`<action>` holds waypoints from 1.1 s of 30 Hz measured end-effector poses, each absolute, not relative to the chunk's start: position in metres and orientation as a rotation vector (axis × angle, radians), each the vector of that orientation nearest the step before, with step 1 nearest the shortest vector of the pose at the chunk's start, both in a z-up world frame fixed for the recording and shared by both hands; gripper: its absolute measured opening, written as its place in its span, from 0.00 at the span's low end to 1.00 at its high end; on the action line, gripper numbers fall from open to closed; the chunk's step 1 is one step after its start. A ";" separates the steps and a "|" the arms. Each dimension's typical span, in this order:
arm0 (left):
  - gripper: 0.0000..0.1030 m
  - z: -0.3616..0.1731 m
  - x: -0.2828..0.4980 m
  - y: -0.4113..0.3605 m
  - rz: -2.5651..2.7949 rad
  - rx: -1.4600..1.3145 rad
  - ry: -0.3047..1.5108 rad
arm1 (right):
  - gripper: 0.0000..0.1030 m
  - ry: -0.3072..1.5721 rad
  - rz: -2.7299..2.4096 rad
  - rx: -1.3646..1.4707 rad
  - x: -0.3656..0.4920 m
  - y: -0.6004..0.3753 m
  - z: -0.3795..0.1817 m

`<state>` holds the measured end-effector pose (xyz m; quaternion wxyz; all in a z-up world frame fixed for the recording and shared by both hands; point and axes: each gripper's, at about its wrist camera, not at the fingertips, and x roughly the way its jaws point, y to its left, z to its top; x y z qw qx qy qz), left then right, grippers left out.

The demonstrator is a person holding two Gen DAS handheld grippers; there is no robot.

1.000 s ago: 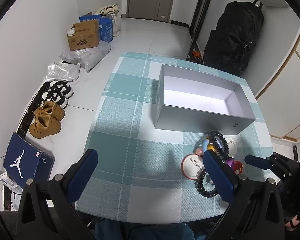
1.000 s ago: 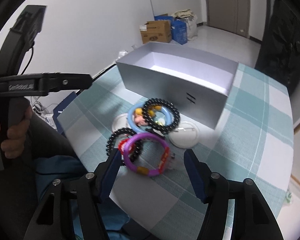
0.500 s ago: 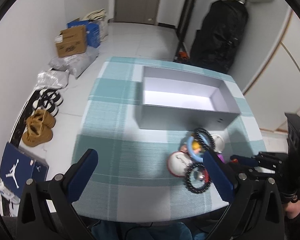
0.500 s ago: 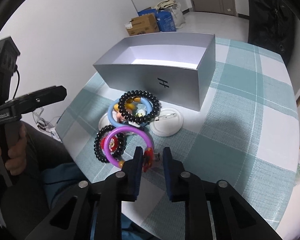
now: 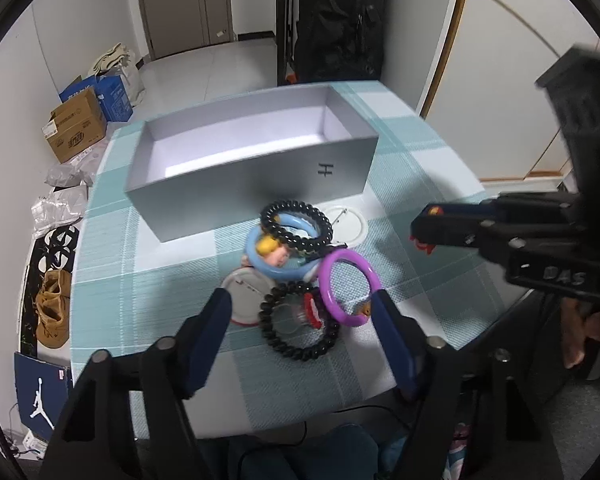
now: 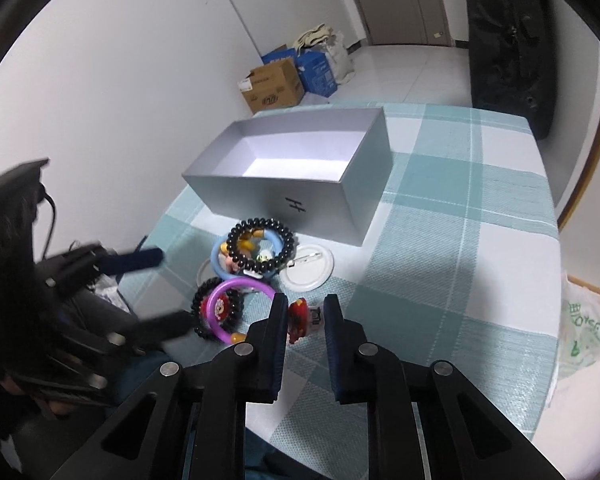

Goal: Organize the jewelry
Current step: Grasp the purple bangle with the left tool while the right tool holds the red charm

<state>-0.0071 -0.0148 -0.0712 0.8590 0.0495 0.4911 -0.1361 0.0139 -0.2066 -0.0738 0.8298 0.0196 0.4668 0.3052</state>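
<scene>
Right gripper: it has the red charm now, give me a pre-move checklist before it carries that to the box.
1. Right gripper shut on red charm: ok.
2. Charm off the tablecloth: ok in the left wrist view.
3. Purple bracelet free of the charm: ok.
4. Grey box open, nothing seen inside: ok.
5. Left gripper open over the pile, off the path: ok.
6. Grip firmness: cannot tell.

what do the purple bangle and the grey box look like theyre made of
Purple bangle: likely smooth plastic, going by its glossy, even colour. Grey box: probably matte cardboard or paperboard, with thin straight walls, crisp folded corners and no shine.
</scene>
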 end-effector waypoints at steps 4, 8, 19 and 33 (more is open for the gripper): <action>0.37 -0.075 -0.005 -0.015 -0.276 0.097 1.056 | 0.16 0.975 0.640 0.068 0.014 -0.211 -0.070; 0.24 -0.076 -0.008 -0.020 -0.266 0.119 1.050 | 0.16 0.970 0.636 0.089 0.015 -0.215 -0.066; 0.04 -0.079 -0.003 -0.035 -0.242 0.196 1.069 | 0.16 0.953 0.637 0.115 0.011 -0.224 -0.061; 0.04 -0.036 -0.001 -0.006 -0.331 -0.060 0.976 | 0.16 0.940 0.638 0.139 0.012 -0.226 -0.057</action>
